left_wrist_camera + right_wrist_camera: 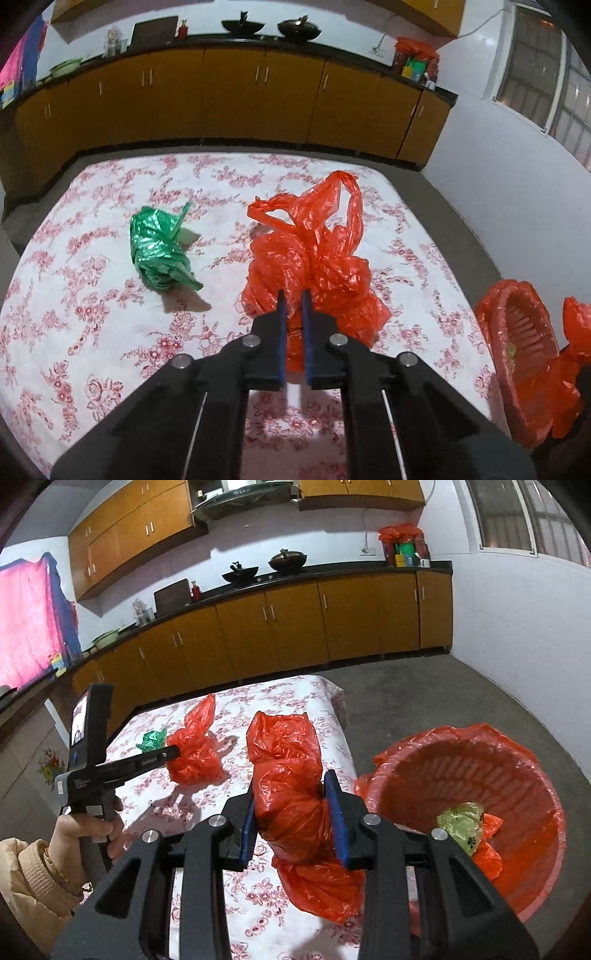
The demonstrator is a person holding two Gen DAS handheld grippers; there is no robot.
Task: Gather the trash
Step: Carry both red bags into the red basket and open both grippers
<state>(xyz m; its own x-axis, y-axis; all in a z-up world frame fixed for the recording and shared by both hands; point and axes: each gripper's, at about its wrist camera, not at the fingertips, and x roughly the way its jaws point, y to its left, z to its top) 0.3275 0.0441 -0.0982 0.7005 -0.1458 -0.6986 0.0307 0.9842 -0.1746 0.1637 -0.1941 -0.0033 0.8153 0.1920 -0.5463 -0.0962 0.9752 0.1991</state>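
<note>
Trash is partly gathered. My right gripper is clamped on a rolled red bag, held above the table just beside the red bin. That bin, lined with red plastic, sits on the floor off the table's corner, and a pale green wad with another red scrap lies in it, so some pieces are done. My left gripper has its pads pinched on the near edge of a crumpled red bag in the middle of the table. The green bag, left of that red one on the table, is untouched. I judge two bags are in hand and one is left.
</note>
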